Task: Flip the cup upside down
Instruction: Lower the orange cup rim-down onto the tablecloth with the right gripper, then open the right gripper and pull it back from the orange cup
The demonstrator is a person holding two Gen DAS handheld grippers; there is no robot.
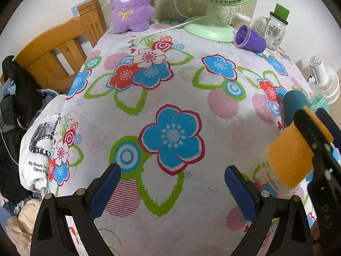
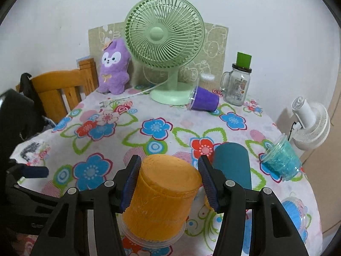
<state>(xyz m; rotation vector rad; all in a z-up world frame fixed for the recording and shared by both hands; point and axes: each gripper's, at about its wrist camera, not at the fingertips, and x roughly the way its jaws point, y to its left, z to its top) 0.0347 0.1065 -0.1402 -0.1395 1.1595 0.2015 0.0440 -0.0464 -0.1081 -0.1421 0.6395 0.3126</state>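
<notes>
A table with a flowered cloth [image 2: 162, 115] is standing against a white wall, and a green fan [image 2: 165, 42] is sitting at its back. A glass jar [image 2: 236, 85] is standing upright; the purple cup [image 2: 204, 101] is lying on its side. The right gripper [image 2: 168, 181] is clamping the orange cup [image 2: 164, 194], bottom up, rim near the cloth. The left gripper [image 1: 170, 183] is hanging wide apart, holding nothing.

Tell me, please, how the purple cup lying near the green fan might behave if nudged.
The purple cup lies on its side, so it would probably roll, curving because it tapers. It looks like thin plastic, likely light. The fan base touching its rim may block it.
</notes>
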